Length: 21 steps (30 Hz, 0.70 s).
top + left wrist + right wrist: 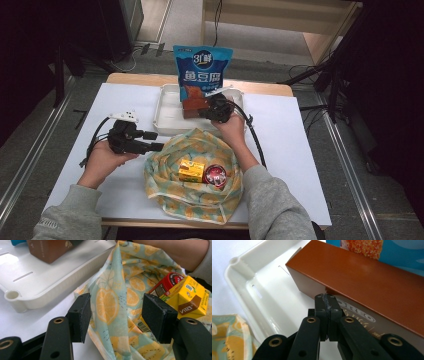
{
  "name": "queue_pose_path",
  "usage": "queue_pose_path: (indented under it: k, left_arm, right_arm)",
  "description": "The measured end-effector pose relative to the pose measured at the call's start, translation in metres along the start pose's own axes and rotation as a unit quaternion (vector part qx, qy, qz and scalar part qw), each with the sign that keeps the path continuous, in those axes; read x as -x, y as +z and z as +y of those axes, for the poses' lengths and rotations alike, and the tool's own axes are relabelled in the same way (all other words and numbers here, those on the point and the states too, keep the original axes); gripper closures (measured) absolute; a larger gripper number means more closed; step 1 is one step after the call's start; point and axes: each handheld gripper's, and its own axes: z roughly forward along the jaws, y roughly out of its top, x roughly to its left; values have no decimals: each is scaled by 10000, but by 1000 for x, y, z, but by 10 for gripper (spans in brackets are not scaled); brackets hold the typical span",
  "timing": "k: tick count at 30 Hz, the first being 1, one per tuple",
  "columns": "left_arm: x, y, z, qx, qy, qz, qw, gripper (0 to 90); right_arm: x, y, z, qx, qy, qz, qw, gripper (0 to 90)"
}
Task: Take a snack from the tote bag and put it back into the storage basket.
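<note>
A lemon-print cloth bag (pixel 192 200) lies open at the table's front, with a yellow drink carton (pixel 191 171) and a red can (pixel 215 176) inside. My left gripper (pixel 154 141) is level at the bag's left edge. In the left gripper view it (pixel 115 315) stands open, with a fold of the bag's cloth (pixel 110 300) rising between the pads, which do not press it. My right gripper (pixel 327 300) is shut on nothing, its tips against the side of a brown Oreo box (pixel 367 282). That box (pixel 192 104) lies in a white tray (pixel 167 112).
A blue snack bag (pixel 202 62) stands upright at the tray's far side, behind the brown box. A white sheet (pixel 295 150) covers the table. Cables trail from both grippers. Dark stands and floor rails surround the table.
</note>
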Motion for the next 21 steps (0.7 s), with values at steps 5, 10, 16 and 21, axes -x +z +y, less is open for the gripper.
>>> queue_pose_path:
  k: [5, 10, 16, 21]
  left_arm:
    - [0, 0, -1, -35, -16, 5, 10000, 406]
    - [0, 0, -1, -9, 40, 0, 10000, 409]
    - [2, 0, 0, 26, 65, -22, 10000, 410]
    - [2, 0, 0, 20, 49, -25, 10000, 410]
  right_arm:
    - [-1, 4, 3, 74, 33, -57, 10000, 900]
    - [0, 9, 5, -12, 25, -15, 10000, 900]
    - [-3, 9, 6, -41, 31, 60, 10000, 900]
    - [-4, -1, 5, -21, 39, 143, 9999, 896]
